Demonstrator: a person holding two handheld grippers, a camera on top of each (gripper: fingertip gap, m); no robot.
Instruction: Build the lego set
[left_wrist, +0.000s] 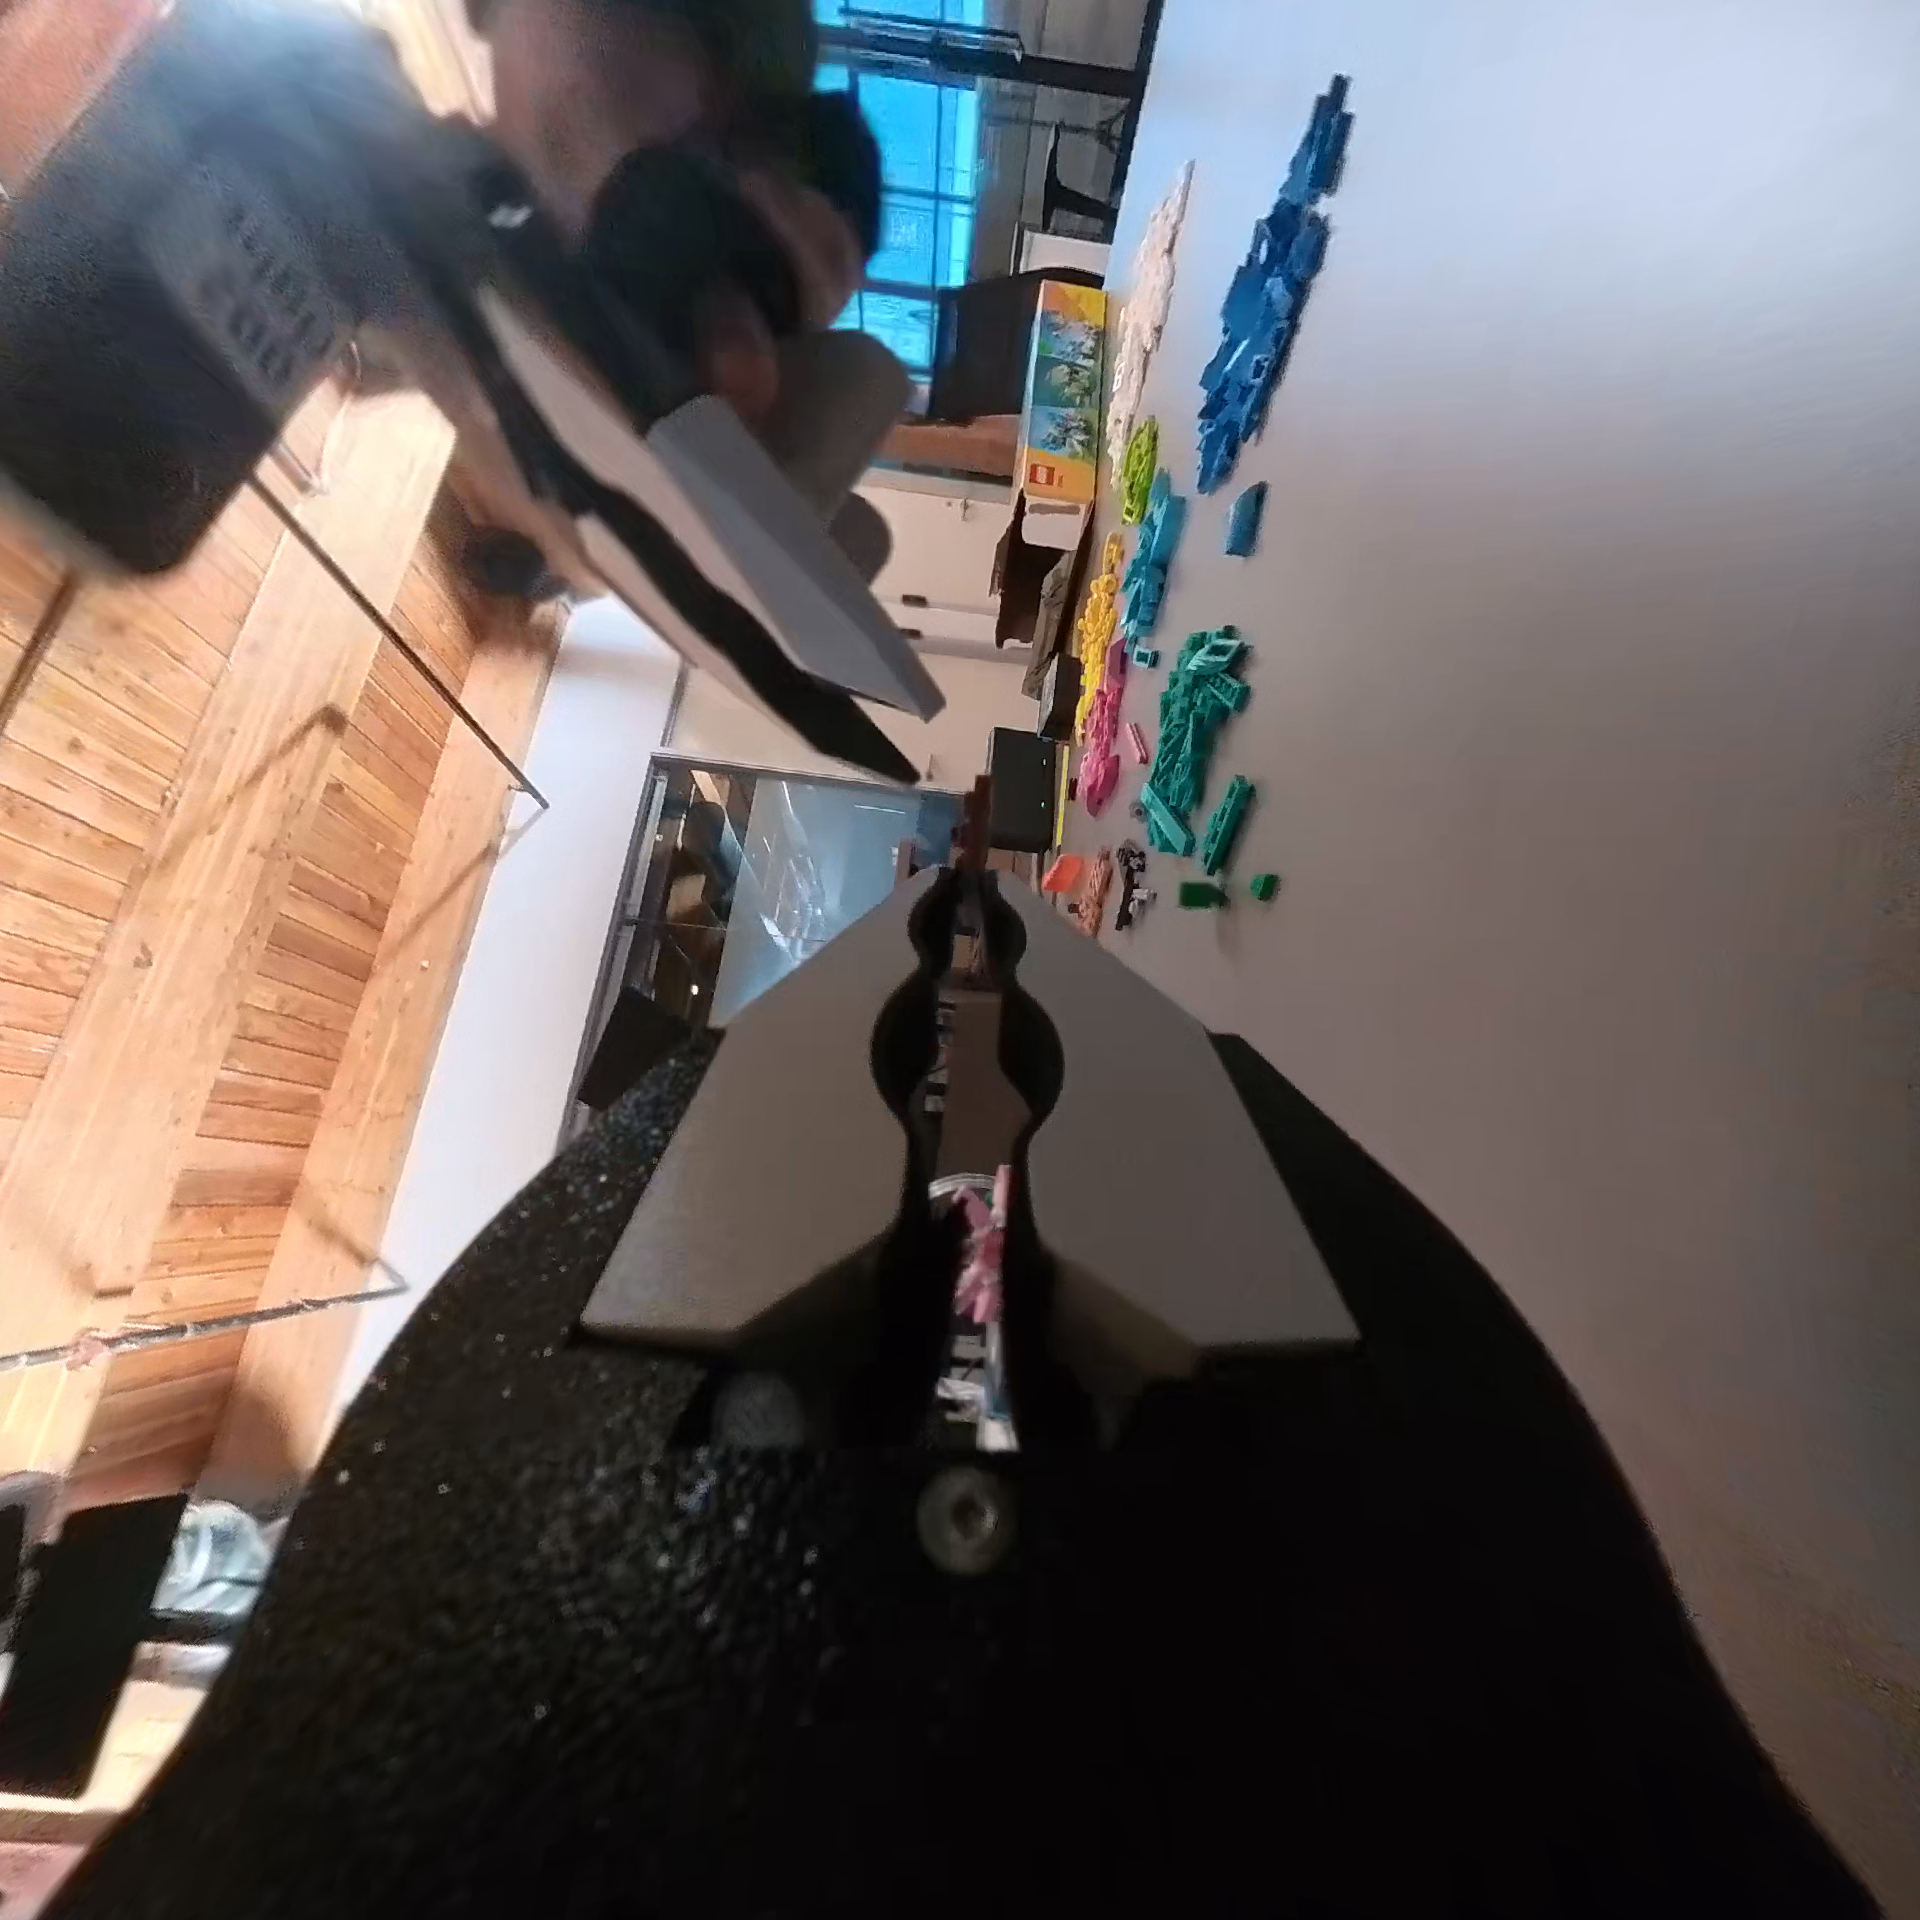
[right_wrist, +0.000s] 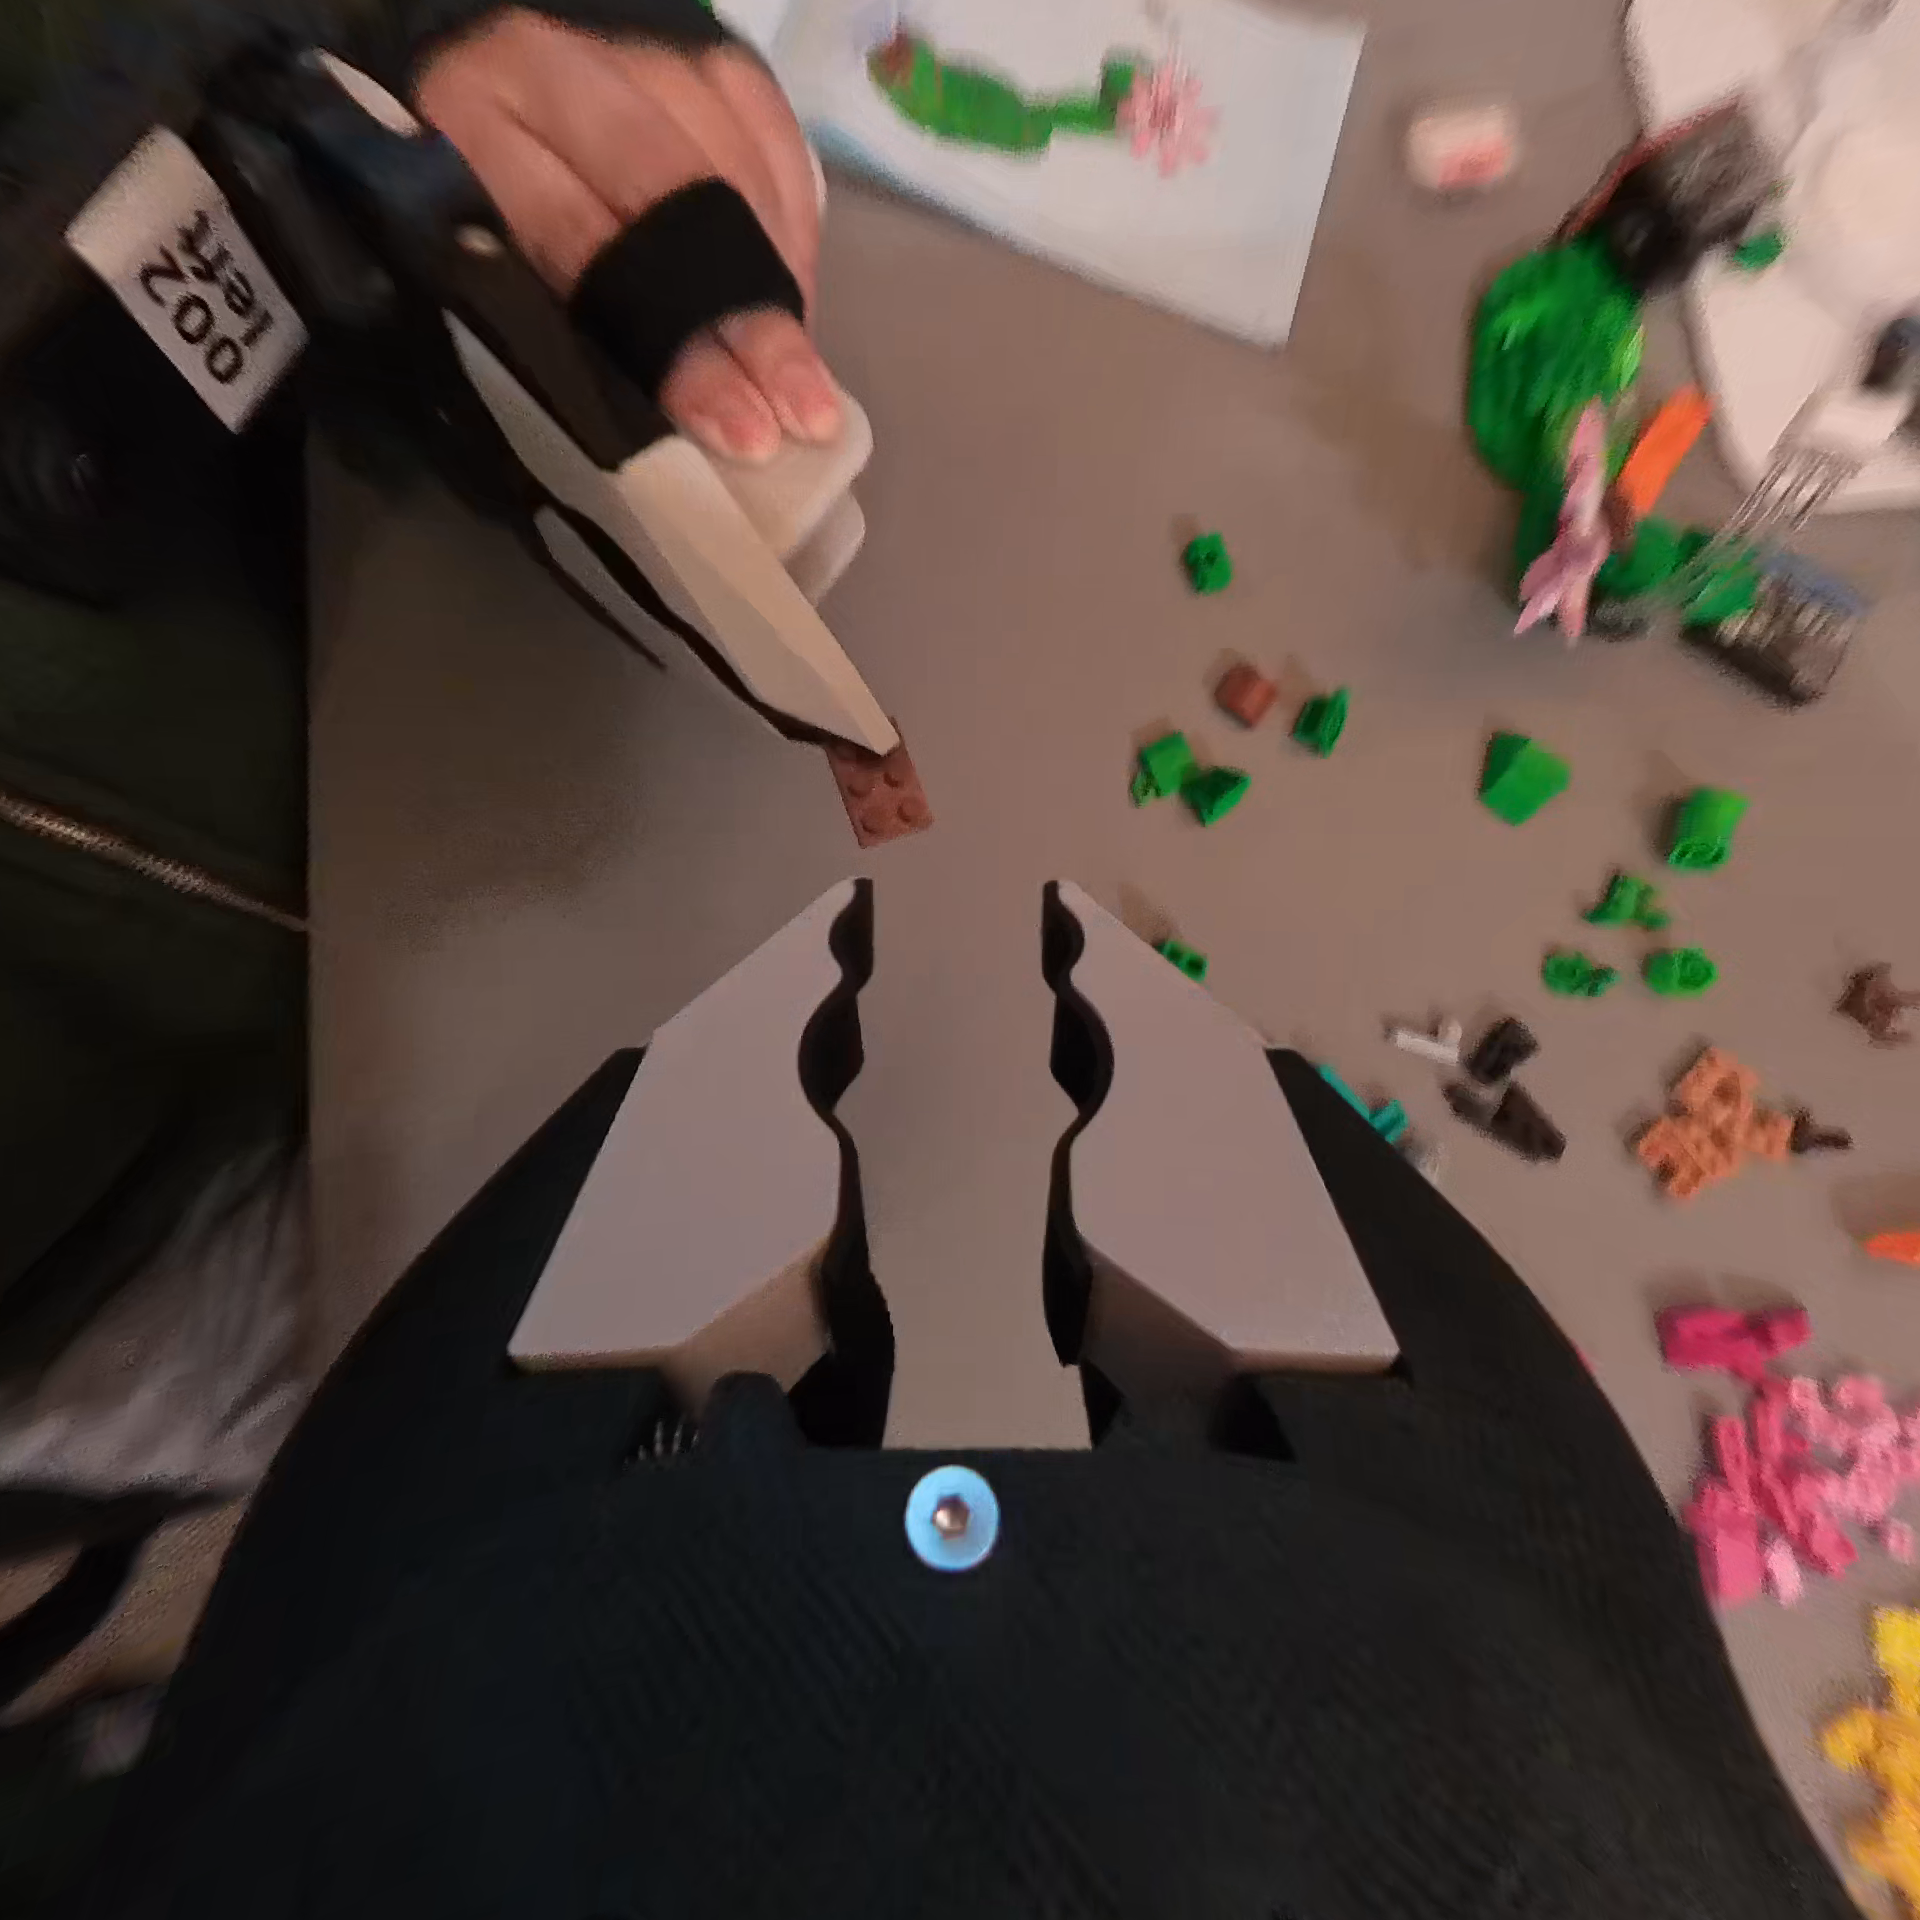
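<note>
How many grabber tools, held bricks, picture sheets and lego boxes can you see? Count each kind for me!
Grippers: 2, the left gripper and the right gripper
Held bricks: 1, the brown plate in the left gripper
Sheets: 1, the printed sheet
Boxes: 1, the lego box
Total: 5

Brown plate (right_wrist: 881, 792): flat, studded, tilted — pinched at one end, lifted off the table.
Green loose pieces (right_wrist: 1190, 777): scattered right of the brown plate.
Green build (right_wrist: 1558, 395): blurred, with a pink flower — far right of the plate.
Pink pile (right_wrist: 1808, 1475): lower right of the plate.
</note>
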